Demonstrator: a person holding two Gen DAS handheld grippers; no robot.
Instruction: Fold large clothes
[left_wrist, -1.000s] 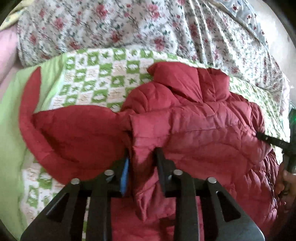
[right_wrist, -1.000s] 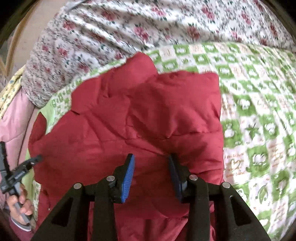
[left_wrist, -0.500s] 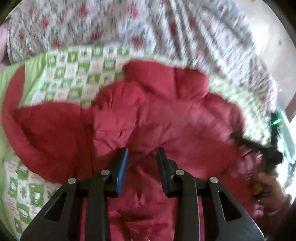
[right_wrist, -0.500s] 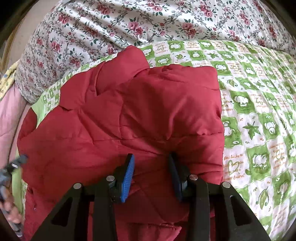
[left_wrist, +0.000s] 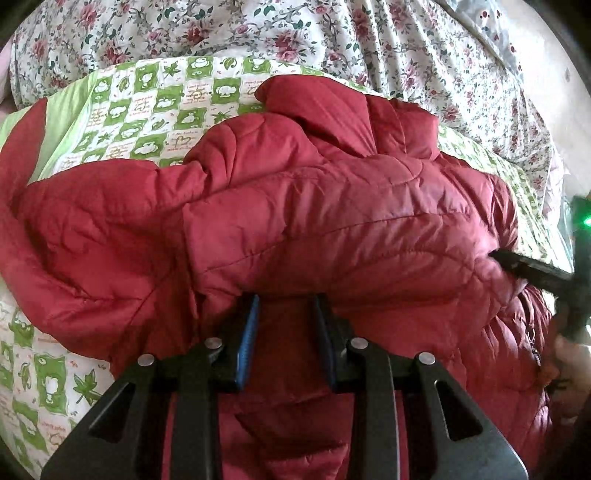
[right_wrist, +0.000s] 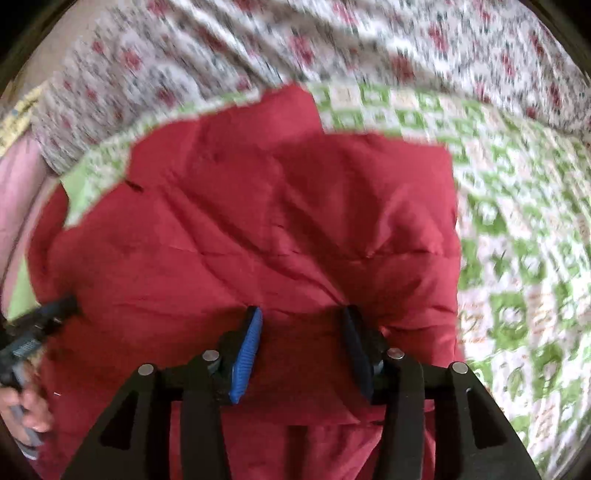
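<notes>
A red quilted puffer jacket (left_wrist: 332, 221) lies on a green-and-white checked quilt (left_wrist: 155, 110), with one sleeve stretched to the left. My left gripper (left_wrist: 284, 306) is open, its tips at the folded edge of the jacket, with red fabric between and under the fingers. My right gripper (right_wrist: 301, 317) is open over the jacket (right_wrist: 295, 221), its tips pressing at a fold; it also shows at the right edge of the left wrist view (left_wrist: 528, 269). The right wrist view is blurred.
A floral sheet (left_wrist: 295, 33) covers the bed behind the quilt (right_wrist: 517, 221). A pink cloth (right_wrist: 18, 192) lies at the far left. The left gripper and a hand show at the left edge of the right wrist view (right_wrist: 33, 332).
The left gripper has let go of the jacket fold and opened. It shifted right and closer over the jacket. The right gripper stayed open and is now moving, blurring its view.
</notes>
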